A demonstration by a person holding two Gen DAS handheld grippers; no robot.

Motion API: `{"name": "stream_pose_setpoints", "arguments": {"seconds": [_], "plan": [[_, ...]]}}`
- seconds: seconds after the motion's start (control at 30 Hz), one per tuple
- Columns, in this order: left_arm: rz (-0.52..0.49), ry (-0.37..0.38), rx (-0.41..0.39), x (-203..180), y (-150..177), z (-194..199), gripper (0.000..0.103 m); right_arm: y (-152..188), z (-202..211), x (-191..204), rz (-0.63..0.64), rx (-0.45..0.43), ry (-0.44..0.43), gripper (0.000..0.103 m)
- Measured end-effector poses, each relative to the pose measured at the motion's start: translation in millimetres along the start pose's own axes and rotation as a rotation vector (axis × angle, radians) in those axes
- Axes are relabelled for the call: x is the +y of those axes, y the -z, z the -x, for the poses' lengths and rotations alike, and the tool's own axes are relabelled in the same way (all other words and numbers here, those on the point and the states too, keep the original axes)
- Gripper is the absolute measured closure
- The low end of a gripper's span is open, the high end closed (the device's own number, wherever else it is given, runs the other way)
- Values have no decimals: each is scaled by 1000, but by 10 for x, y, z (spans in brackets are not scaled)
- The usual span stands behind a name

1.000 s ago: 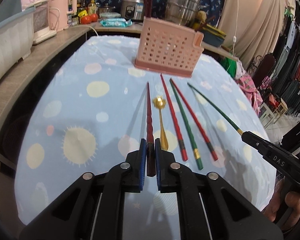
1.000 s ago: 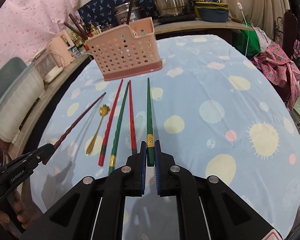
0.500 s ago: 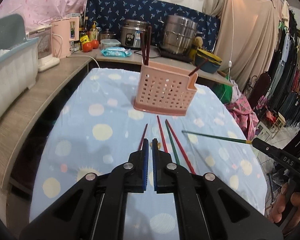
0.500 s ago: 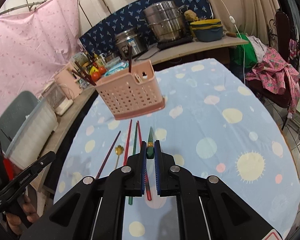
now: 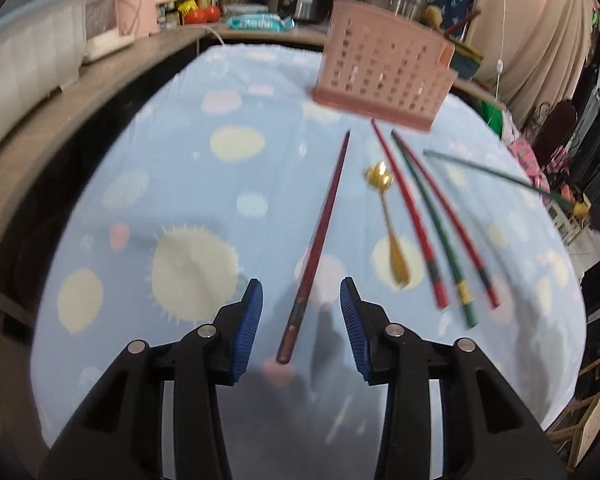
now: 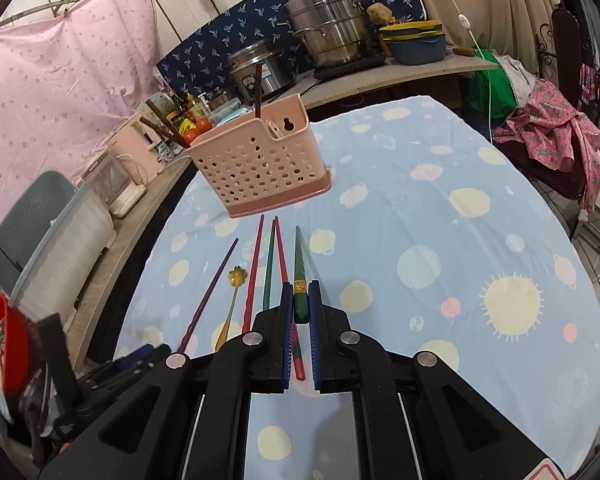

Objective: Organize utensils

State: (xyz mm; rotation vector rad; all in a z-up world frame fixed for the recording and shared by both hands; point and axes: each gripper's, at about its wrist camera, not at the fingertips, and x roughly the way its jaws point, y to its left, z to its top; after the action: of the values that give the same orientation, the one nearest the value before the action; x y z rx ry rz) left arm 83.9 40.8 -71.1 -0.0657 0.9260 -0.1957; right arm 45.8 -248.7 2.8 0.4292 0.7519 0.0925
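My left gripper (image 5: pixel 300 292) hangs low over the blue spotted cloth, jaws opening. A dark red chopstick (image 5: pixel 324 220) lies on the cloth between its fingers, and the pads do not touch it. To its right lie a gold spoon (image 5: pixel 390 224), two red chopsticks and a green one. My right gripper (image 6: pixel 300 292) is shut on another green chopstick (image 6: pixel 299 264) and holds it above the cloth, tip toward the pink perforated basket (image 6: pixel 256 164). That basket (image 5: pixel 384 76) stands at the far end with dark chopsticks in it.
A wooden counter (image 6: pixel 112 236) runs along the left of the table with a grey bin, a white appliance and bottles. Steel pots (image 6: pixel 328 28) stand behind the basket. A chair with pink clothes (image 6: pixel 548 128) is at the right.
The left gripper rose shut without the dark red chopstick, then came back down and opened around it. The right gripper lifted the green chopstick off the cloth.
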Motion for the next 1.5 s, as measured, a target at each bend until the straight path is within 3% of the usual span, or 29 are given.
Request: {"name": "stream_pose_setpoints", "arguments": {"seconds": [0.37,0.53,0.77,1.0,1.23,1.5], "plan": [[-14,11,17,-4,93,-69,69,63,-56,80,15,20,4,96],[-22,20,22,-16,110,-76,93,70,-54,83,17,20,4,96],[-28,46,11,-76,102,52,96,81,-12,108,20,9,5,96],[-16,80,-88,-165,-157,497,96,-50,176,152,35,-44,-2,96],[-5,105,-238,-229,-655,974,96,-311,361,224,58,-119,-13,96],[-33,122,-352,-365,-1208,1213,96,-696,505,281,73,-205,-32,96]]}}
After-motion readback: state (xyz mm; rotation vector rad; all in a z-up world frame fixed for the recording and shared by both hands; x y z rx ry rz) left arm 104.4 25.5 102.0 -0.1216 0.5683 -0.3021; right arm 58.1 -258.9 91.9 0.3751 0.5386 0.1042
